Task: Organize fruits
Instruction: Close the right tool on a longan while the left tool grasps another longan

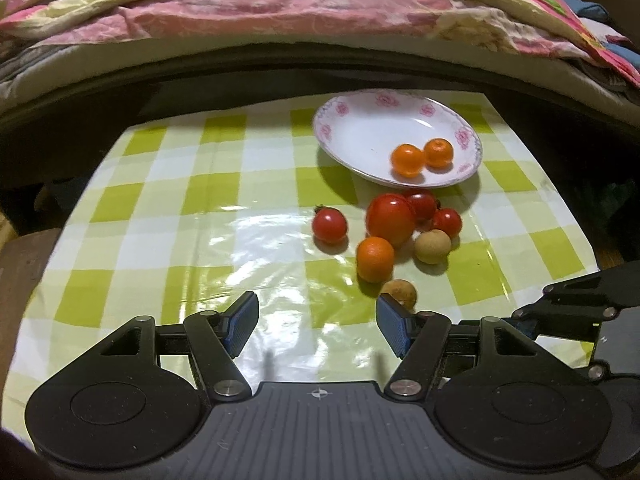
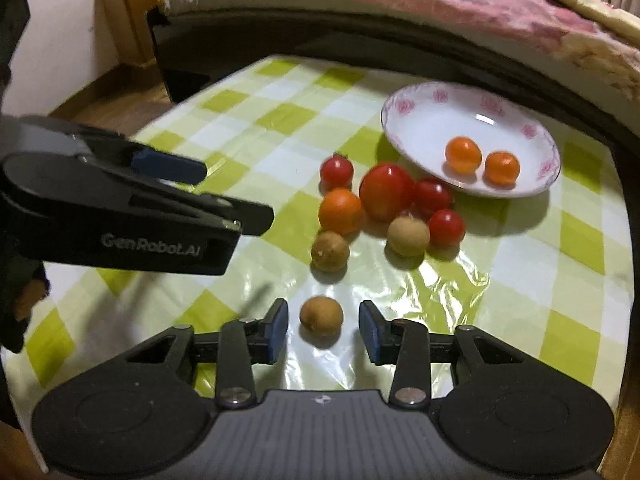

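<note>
A brown longan [image 2: 321, 315] lies on the checked tablecloth [image 2: 240, 120] between the pads of the right gripper [image 2: 323, 330], level with their tips, with a visible gap on each side; the jaws stand spread around it and do not yet press on it. Being round and on glossy plastic, it may roll or squirt forward if one pad meets it first, likely knocking the second longan [image 2: 330, 251] and the cluster of tomatoes and oranges beyond. The flowered plate [image 2: 420, 100], holding two small oranges [image 2: 463, 155], stands at the far right. The left gripper [image 1: 318, 324] hovers alongside, spread and empty, near enough that the two tools might collide.
</note>
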